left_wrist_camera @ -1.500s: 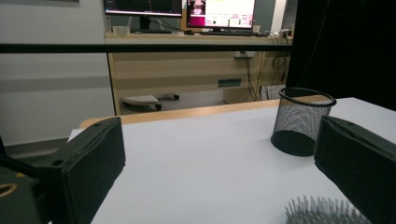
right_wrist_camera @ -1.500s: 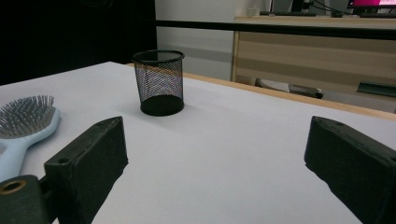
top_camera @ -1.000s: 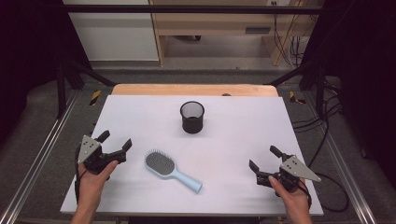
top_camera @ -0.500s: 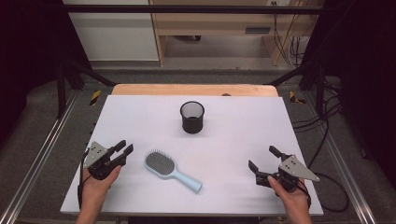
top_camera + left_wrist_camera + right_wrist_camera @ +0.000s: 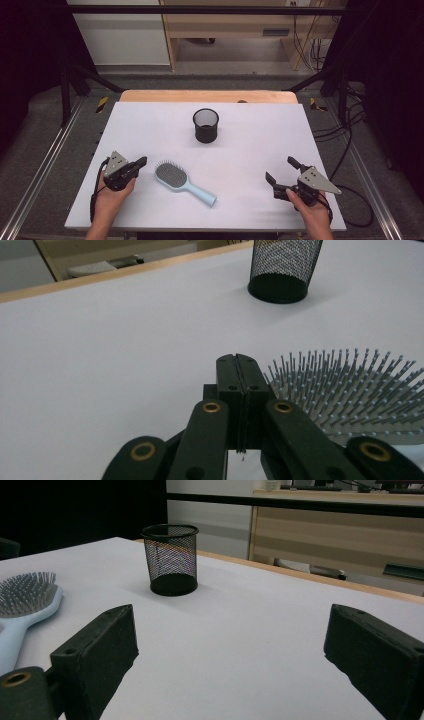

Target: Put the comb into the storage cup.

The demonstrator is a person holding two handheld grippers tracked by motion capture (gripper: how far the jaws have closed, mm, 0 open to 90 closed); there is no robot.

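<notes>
One brush [image 5: 182,181] and one mesh cup [image 5: 205,125] are sitting on the white table [image 5: 150,125], the brush at 6 o'clock of the cup. The left gripper [image 5: 141,162], its jaws having just closed on nothing, is lying just beside the brush head at 9 o'clock. The right gripper [image 5: 281,169] is holding its jaws wide. The brush handle is cut off in the left gripper view. A wooden bench is standing behind.

A white-topped table [image 5: 150,125] stands on grey floor [image 5: 45,130], wooden furniture [image 5: 225,25] beyond, surroundings dark
</notes>
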